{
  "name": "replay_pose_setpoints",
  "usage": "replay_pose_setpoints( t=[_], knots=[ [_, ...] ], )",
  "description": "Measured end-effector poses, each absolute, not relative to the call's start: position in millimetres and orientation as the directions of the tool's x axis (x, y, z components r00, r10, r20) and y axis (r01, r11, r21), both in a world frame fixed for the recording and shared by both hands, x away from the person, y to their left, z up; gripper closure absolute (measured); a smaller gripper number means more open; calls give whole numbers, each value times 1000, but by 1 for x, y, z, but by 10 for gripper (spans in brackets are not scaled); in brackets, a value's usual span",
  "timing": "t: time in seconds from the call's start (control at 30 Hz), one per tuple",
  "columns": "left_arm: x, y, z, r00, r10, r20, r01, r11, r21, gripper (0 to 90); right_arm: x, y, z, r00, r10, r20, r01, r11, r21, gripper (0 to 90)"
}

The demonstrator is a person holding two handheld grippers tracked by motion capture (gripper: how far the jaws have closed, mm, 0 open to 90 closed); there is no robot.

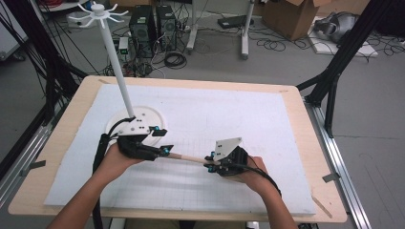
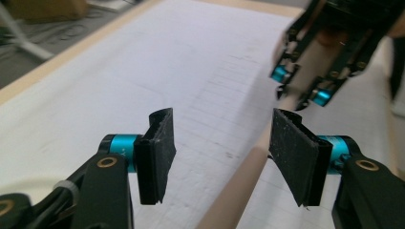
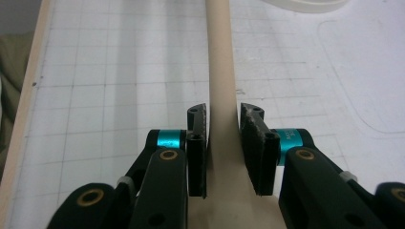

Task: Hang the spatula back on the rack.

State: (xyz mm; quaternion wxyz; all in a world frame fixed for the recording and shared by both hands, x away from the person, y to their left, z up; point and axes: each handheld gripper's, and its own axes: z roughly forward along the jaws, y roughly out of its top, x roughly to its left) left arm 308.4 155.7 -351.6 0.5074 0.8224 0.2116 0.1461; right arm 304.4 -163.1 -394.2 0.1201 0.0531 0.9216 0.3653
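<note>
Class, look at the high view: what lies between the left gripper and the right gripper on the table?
A beige wooden rod spans the gap in the high view; the right gripper clamps it, and the left gripper is open around its other end.

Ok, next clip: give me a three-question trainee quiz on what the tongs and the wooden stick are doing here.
1. True or false: the right tongs are shut on the wooden stick.
2. The left tongs are: A) open with the stick between the jaws, B) shut on the stick, C) holding the white stand.
3. Fill in: the stand's pole rises from a round white ____.

Key: 1 true; 2 A; 3 base.
</note>
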Motion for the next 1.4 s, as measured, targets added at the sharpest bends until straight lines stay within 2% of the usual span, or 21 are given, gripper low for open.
replay_pose_setpoints(
  t=[0.2, 0.33, 0.6, 0.97, 1.0, 1.03, 1.13, 1.17, 1.2, 1.4],
  knots=[
    [305, 176, -367, 752, 659, -4, 276, -309, 910, 380, 303, -173, -397, -958, 225, -178, 28, 692, 721, 734],
    [307, 188, -376, 705, 708, -49, 325, -260, 909, 369, 302, -177, -398, -953, 242, -180, 30, 671, 741, 735],
    [309, 193, -385, 676, 714, -184, 385, -129, 914, 312, 302, -181, -399, -943, 274, -189, 34, 642, 766, 737],
    [314, 169, -390, 715, 632, -300, 441, -74, 895, 319, 298, -180, -399, -927, 314, -207, 23, 598, 801, 739],
    [315, 168, -390, 721, 617, -316, 445, -63, 893, 382, 297, -179, -397, -920, 325, -218, 16, 587, 810, 739],
    [316, 166, -390, 725, 604, -331, 449, -50, 892, 401, 297, -178, -396, -920, 326, -216, 16, 583, 812, 739],
    [318, 162, -389, 729, 580, -363, 466, -33, 884, 414, 296, -177, -396, -916, 335, -221, 17, 582, 813, 740],
    [319, 162, -389, 734, 557, -387, 478, -20, 878, 488, 297, -175, -397, -914, 334, -230, 17, 597, 802, 740],
    [320, 162, -388, 740, 536, -405, 483, -5, 876, 513, 296, -174, -398, -914, 335, -228, 23, 605, 796, 741],
    [320, 158, -378, 766, 498, -406, 459, 18, 888, 598, 295, -168, -399, -909, 338, -244, 20, 620, 784, 743]
  ],
)
